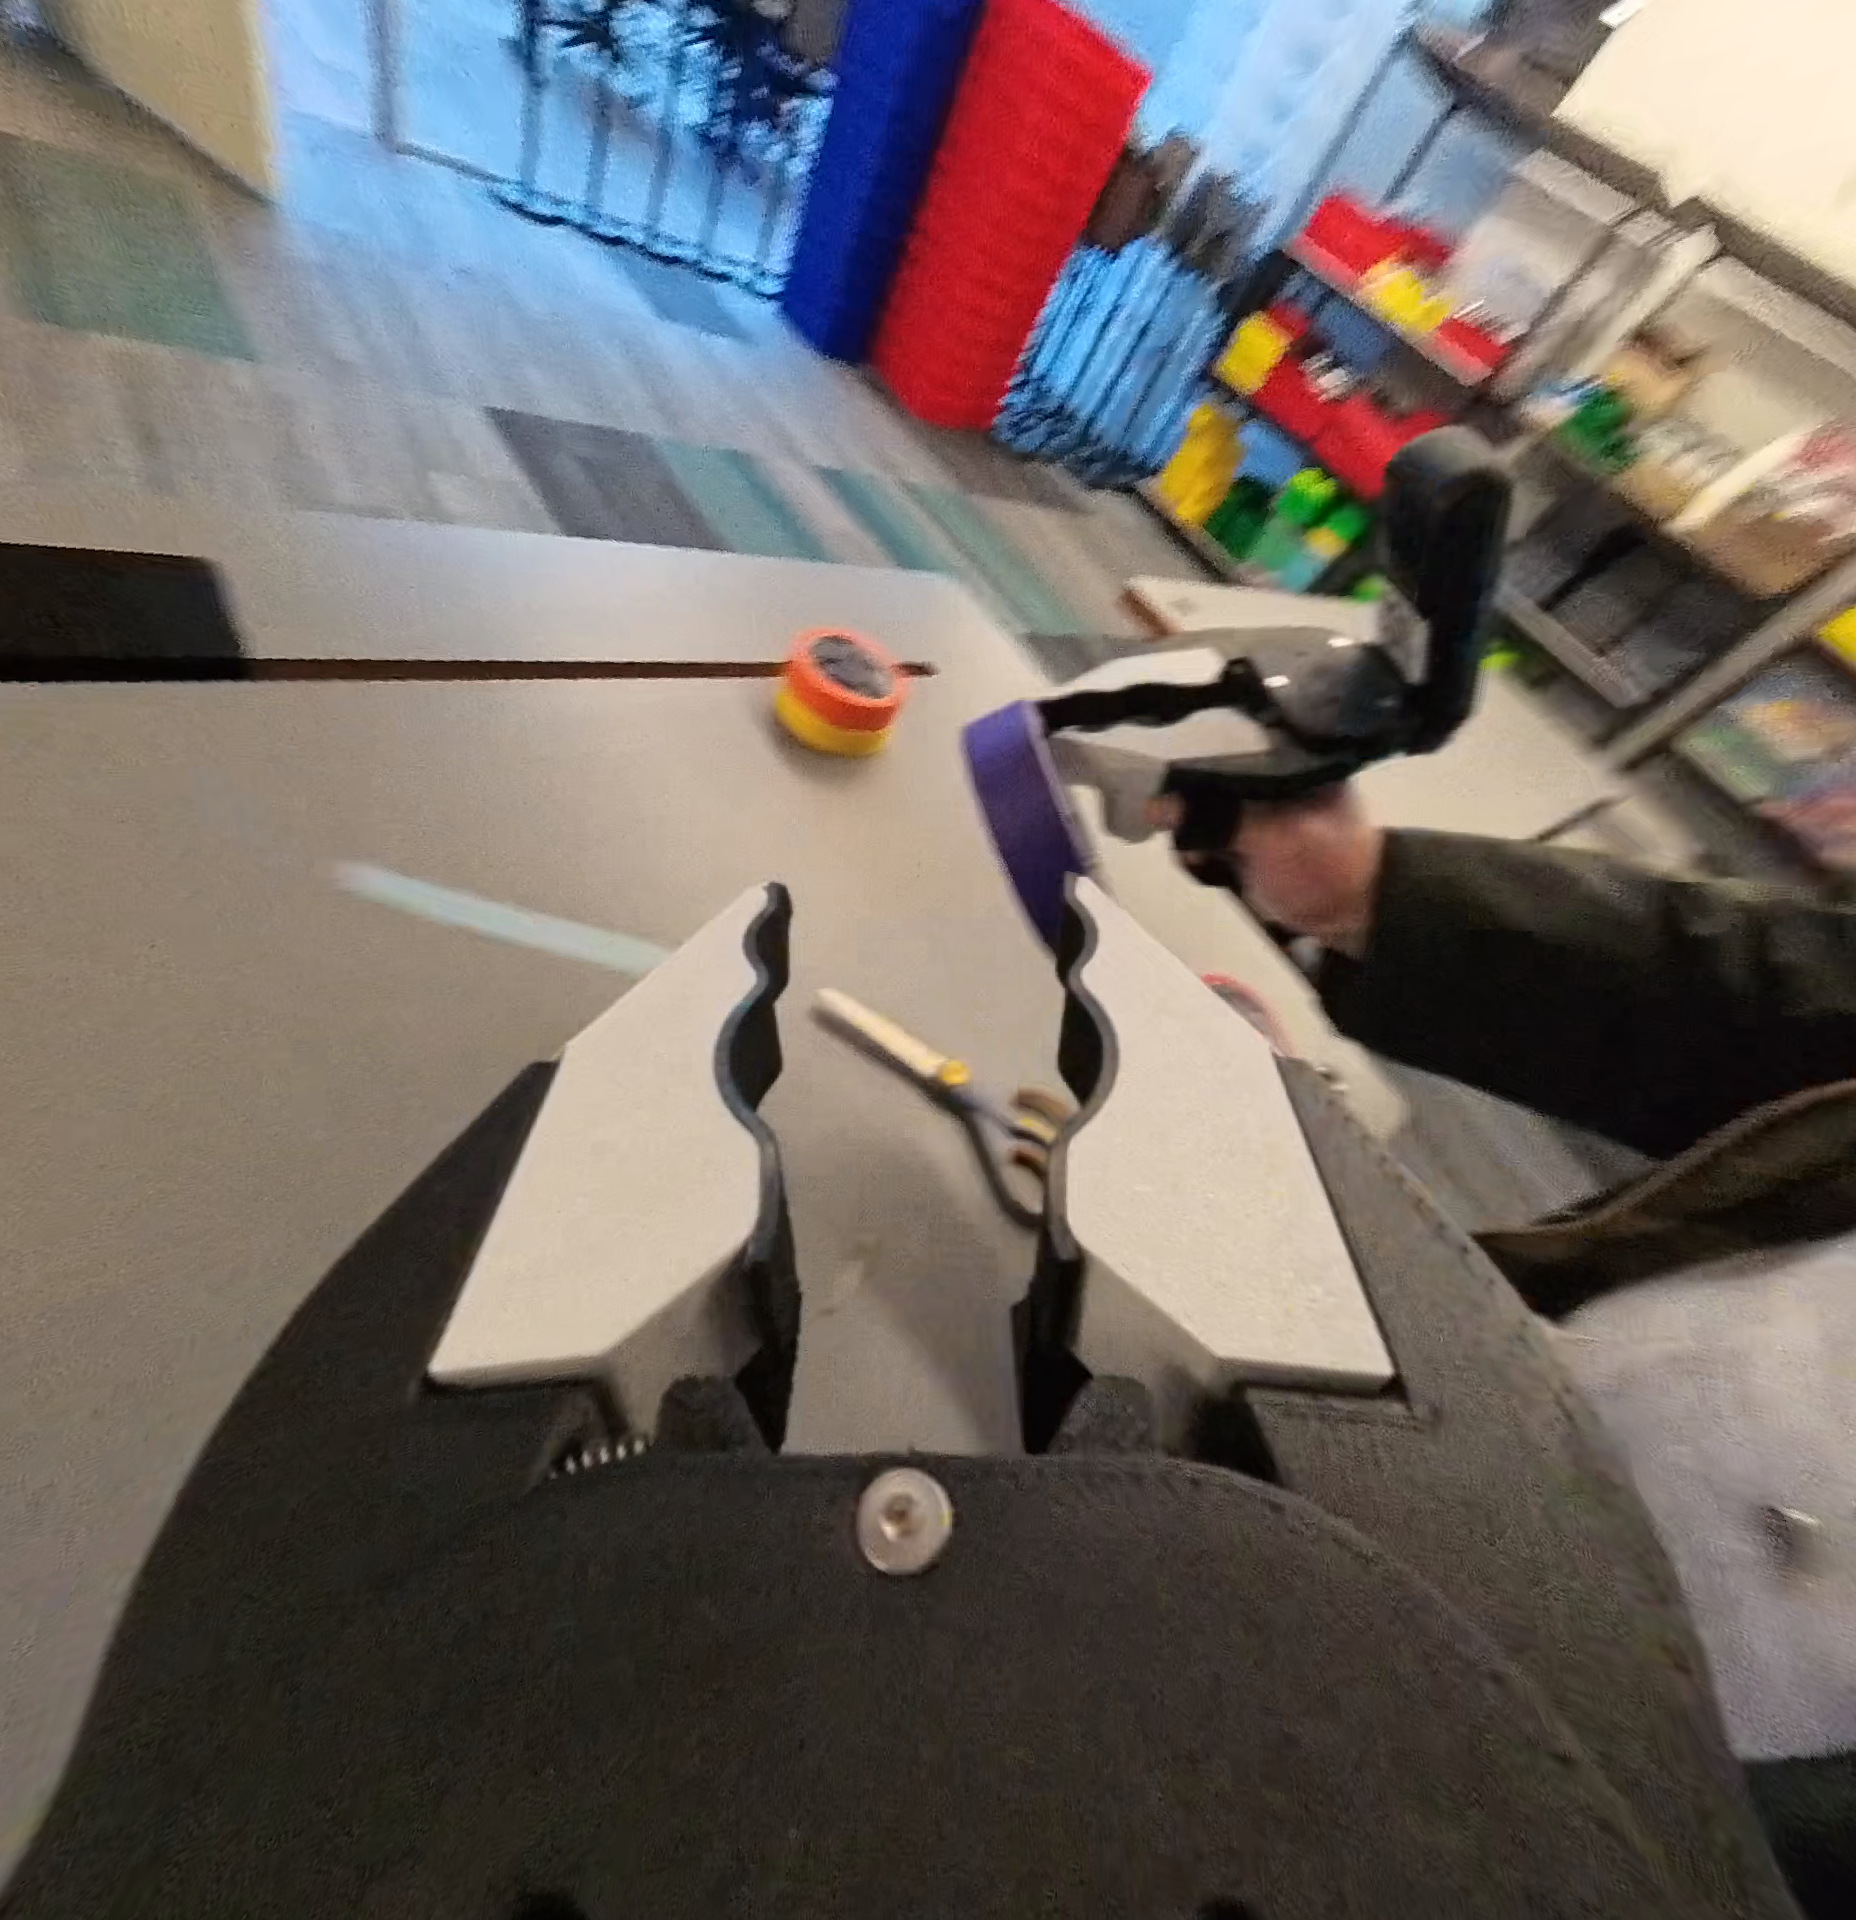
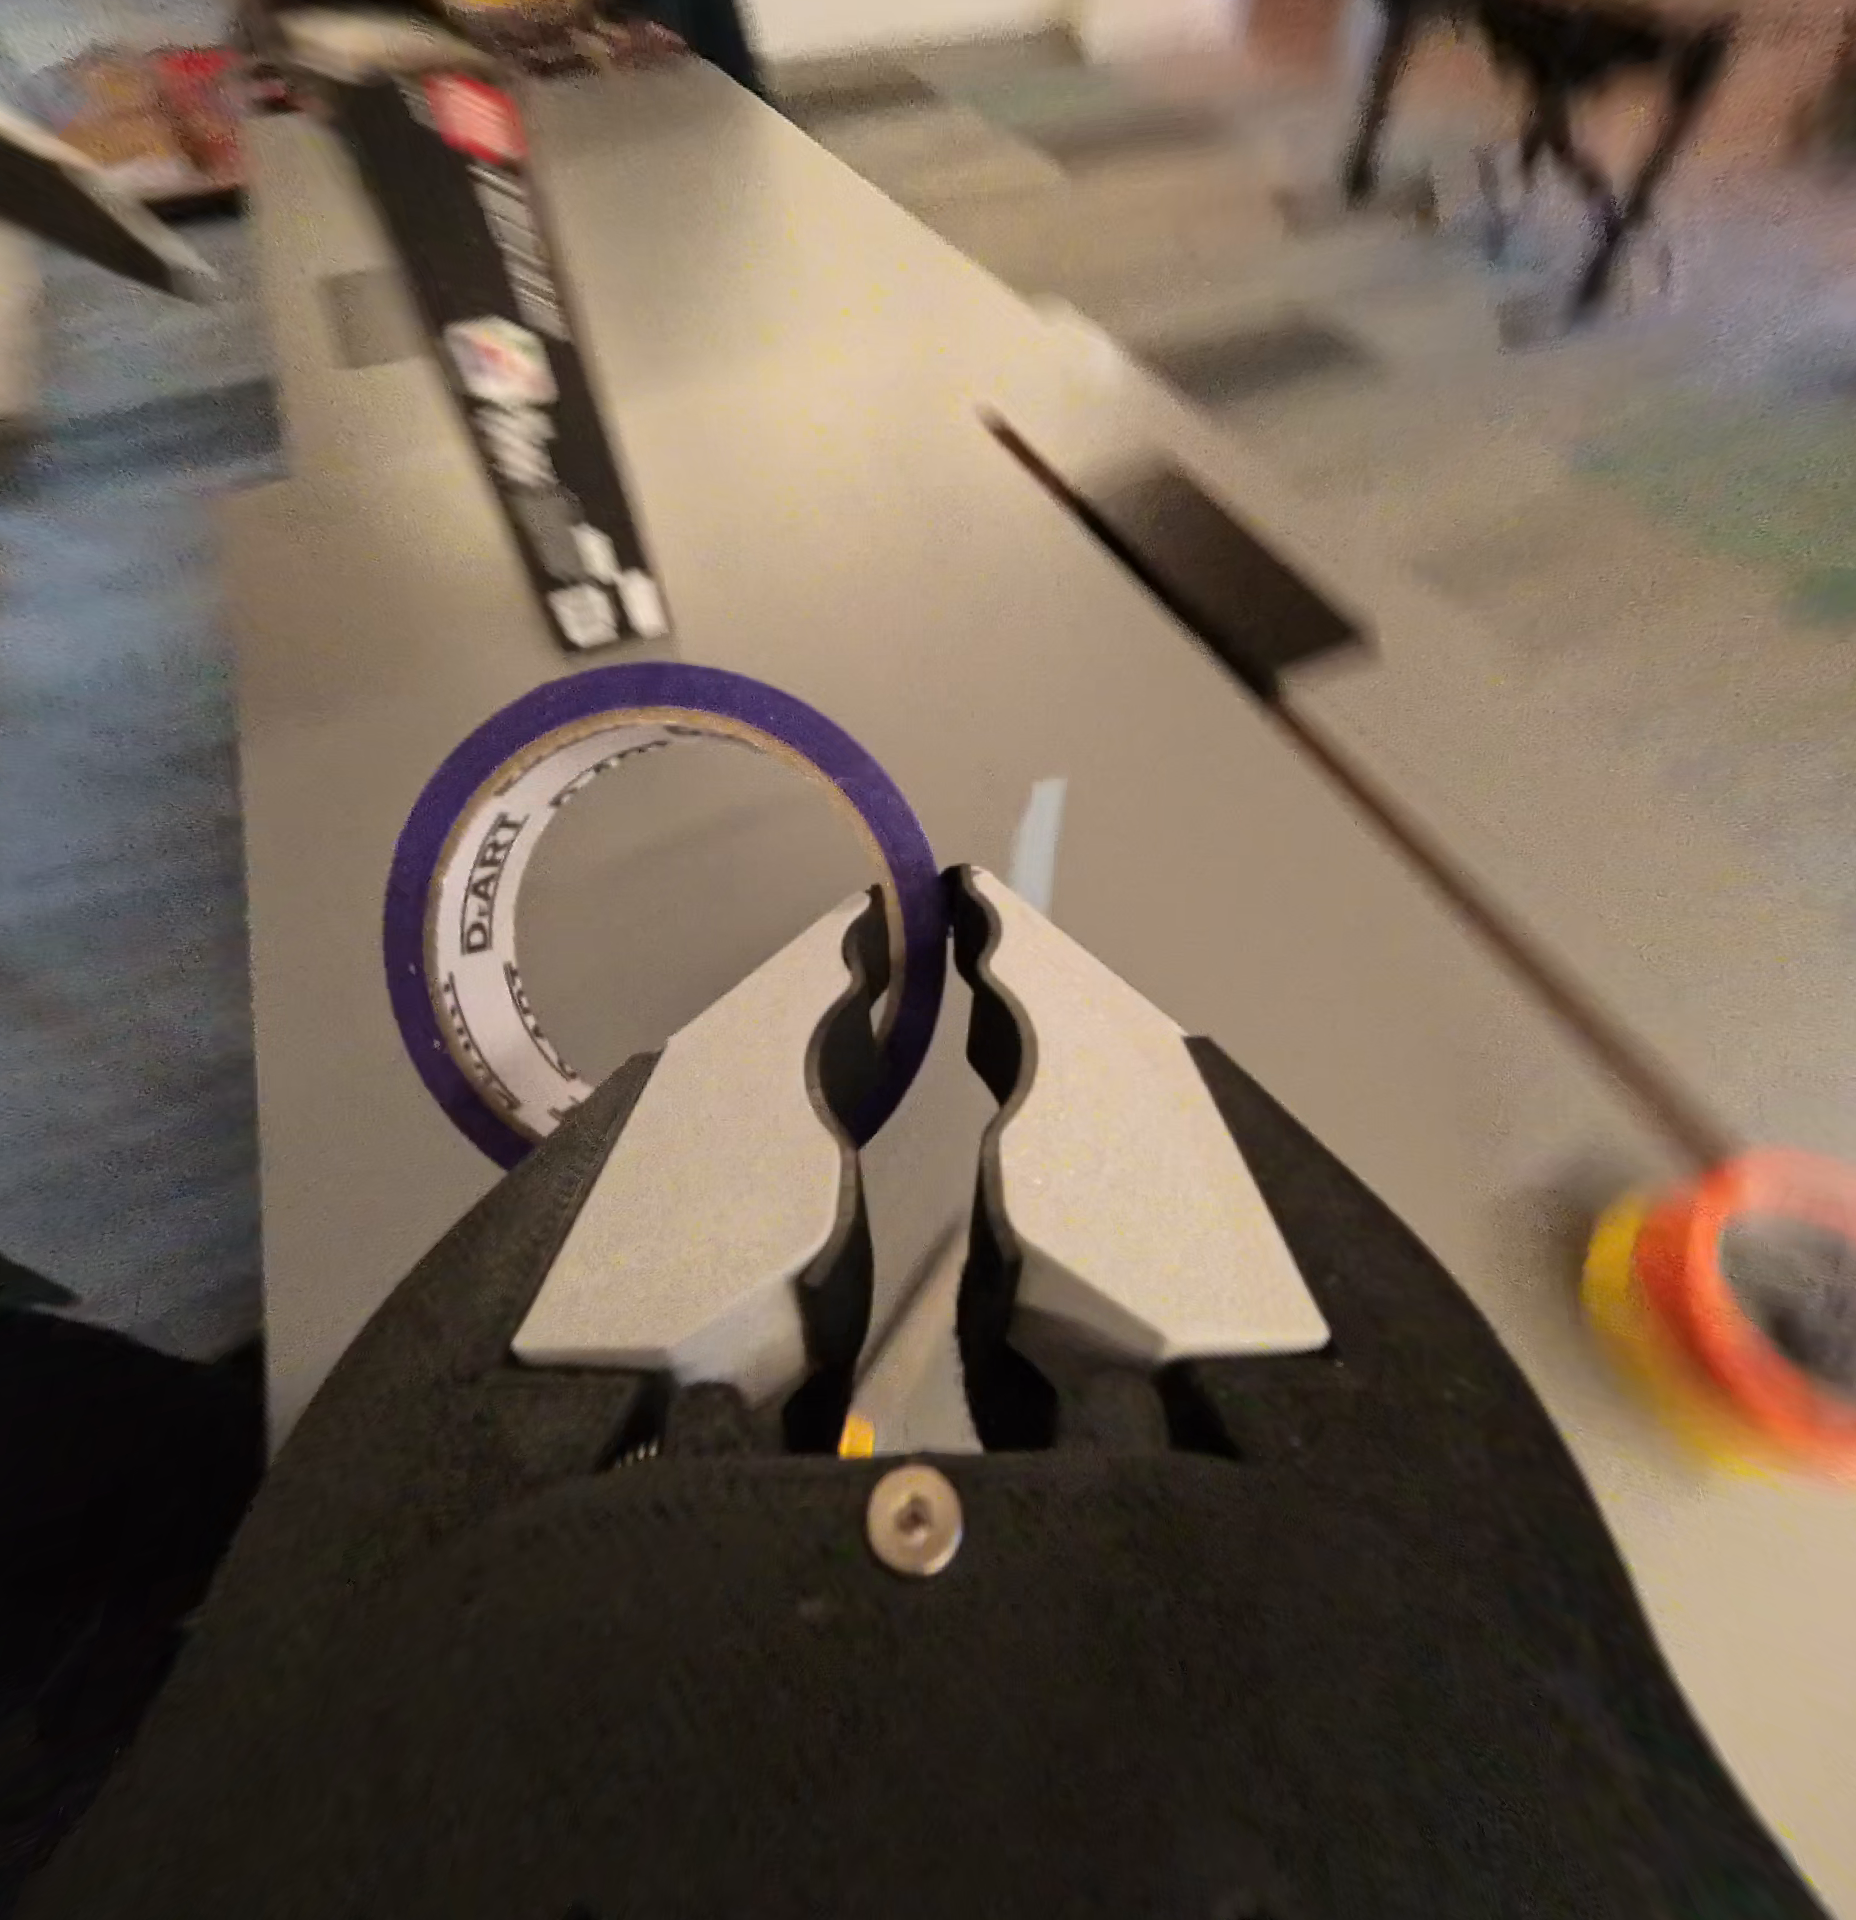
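Right gripper clamped on the wall of a purple tape roll, held upright above the grey table. Left gripper spread apart, empty, hovering over scissors. Farther off, an orange roll stacked on a yellow roll; a black box beyond.

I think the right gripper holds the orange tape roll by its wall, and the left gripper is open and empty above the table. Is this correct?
Not quite: the roll in the right gripper is the purple tape roll, as the right wrist view shows. The orange tape roll lies on the table, stacked on a yellow one. The rest holds: the left gripper is open and empty.
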